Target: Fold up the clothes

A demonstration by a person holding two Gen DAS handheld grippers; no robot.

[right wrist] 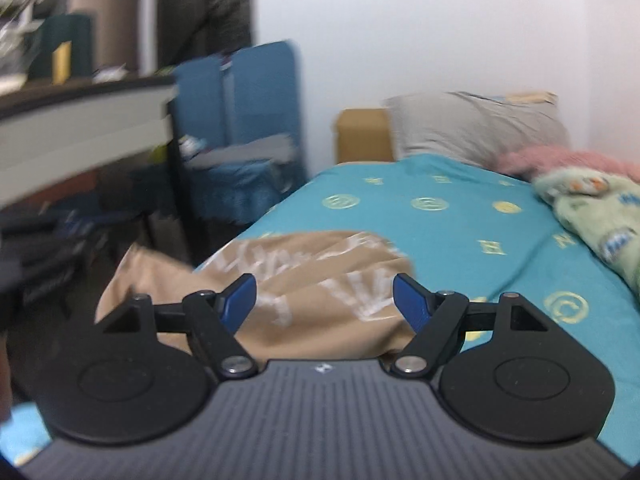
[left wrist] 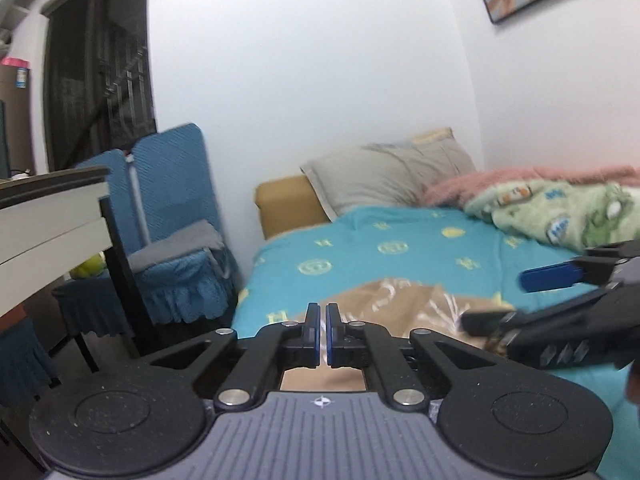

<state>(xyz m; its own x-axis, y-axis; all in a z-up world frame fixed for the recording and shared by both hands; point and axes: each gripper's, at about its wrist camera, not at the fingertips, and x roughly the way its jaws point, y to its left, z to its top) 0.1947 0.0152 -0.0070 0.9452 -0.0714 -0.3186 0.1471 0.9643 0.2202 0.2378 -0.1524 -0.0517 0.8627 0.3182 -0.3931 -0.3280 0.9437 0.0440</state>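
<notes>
On the teal bed (right wrist: 460,224) lies a tan garment (right wrist: 320,280); left tool (left wrist: 323,334) clenched empty; right tool (right wrist: 325,300) released.

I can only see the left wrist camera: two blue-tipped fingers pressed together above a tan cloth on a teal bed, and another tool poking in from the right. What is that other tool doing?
Observer: In the right wrist view, the right gripper has its jaws spread wide and pinches nothing. The cloth lies just ahead of them.
Visitor: Is that cloth lying fully on the bed?
Observer: No. The tan printed garment lies bunched near the edge of the teal patterned bedsheet, and one part of it hangs off the bed's left side.
</notes>
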